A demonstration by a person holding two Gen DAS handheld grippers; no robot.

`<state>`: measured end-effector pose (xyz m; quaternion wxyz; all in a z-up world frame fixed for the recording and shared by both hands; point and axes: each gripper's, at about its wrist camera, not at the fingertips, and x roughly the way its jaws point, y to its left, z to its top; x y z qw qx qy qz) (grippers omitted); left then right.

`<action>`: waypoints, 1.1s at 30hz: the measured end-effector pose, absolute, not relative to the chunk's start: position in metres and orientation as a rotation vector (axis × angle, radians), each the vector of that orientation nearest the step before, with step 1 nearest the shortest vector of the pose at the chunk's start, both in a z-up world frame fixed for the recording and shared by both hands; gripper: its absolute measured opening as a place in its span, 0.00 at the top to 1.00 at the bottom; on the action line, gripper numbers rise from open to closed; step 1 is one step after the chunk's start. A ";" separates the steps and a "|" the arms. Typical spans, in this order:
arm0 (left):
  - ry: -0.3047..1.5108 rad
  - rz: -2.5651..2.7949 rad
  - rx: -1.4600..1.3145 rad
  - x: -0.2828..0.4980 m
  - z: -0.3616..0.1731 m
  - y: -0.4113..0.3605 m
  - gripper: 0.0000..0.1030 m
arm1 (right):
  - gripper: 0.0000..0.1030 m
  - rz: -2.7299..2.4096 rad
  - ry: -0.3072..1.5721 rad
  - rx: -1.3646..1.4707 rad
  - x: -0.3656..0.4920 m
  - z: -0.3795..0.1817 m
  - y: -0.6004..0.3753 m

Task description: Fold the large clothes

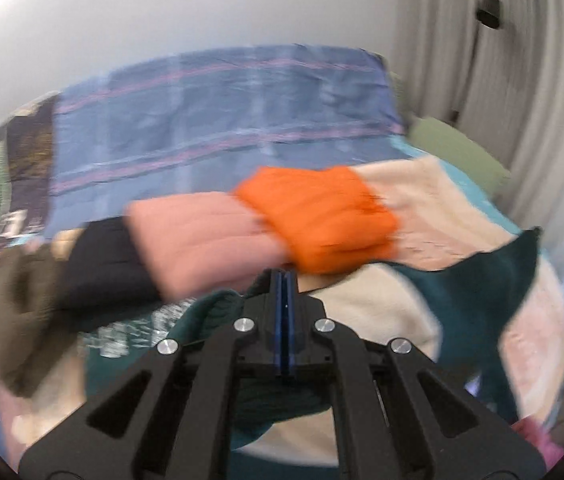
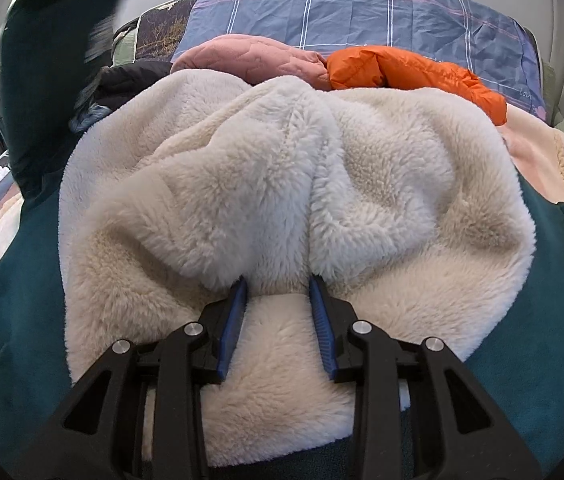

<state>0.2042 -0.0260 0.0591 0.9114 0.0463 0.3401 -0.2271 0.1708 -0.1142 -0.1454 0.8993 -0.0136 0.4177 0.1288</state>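
A large dark teal garment [image 2: 553,300] with cream fleece lining [image 2: 282,168] lies bunched on the bed. My right gripper [image 2: 278,284] stands open, its blue pads [image 2: 234,316] pressed into a ridge of the fleece that sits between them. My left gripper [image 1: 285,280] is shut, its pads together; the view is blurred, and teal fabric [image 1: 218,312] lies right under it, so I cannot tell if cloth is pinched. In the right wrist view a teal part [image 2: 54,40] is raised at the upper left.
Folded pink [image 2: 250,60], orange [image 2: 413,72] and black [image 2: 134,76] jackets lie in a row behind the fleece. A blue plaid sheet [image 2: 361,8] covers the far bed. A brown garment [image 1: 22,312] is at the left. Grey curtains [image 1: 521,80] hang at the right.
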 end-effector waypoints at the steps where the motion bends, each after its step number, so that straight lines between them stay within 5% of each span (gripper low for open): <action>1: 0.716 -0.509 0.089 0.206 0.055 -0.048 0.98 | 0.66 0.270 0.865 -0.023 0.171 -0.145 -0.114; 4: 0.793 -0.679 0.095 0.205 0.038 -0.098 0.91 | 0.65 0.279 0.865 -0.008 0.171 -0.145 -0.115; 7: 0.799 -0.713 0.155 0.191 0.030 -0.114 0.66 | 0.64 0.293 0.866 0.015 0.172 -0.145 -0.116; 15: 0.666 -0.515 0.176 0.166 0.017 -0.013 0.49 | 0.62 0.314 0.857 0.051 0.171 -0.139 -0.112; 24: 0.706 -0.218 0.104 0.128 -0.081 0.133 0.37 | 0.41 0.341 0.760 0.498 0.171 -0.077 -0.183; 32: 0.806 -0.143 0.028 0.158 -0.134 0.162 0.35 | 0.41 0.224 0.908 0.577 0.218 -0.096 -0.183; 33: 0.818 -0.135 0.026 0.165 -0.140 0.161 0.35 | 0.50 0.227 0.902 0.573 0.218 -0.096 -0.183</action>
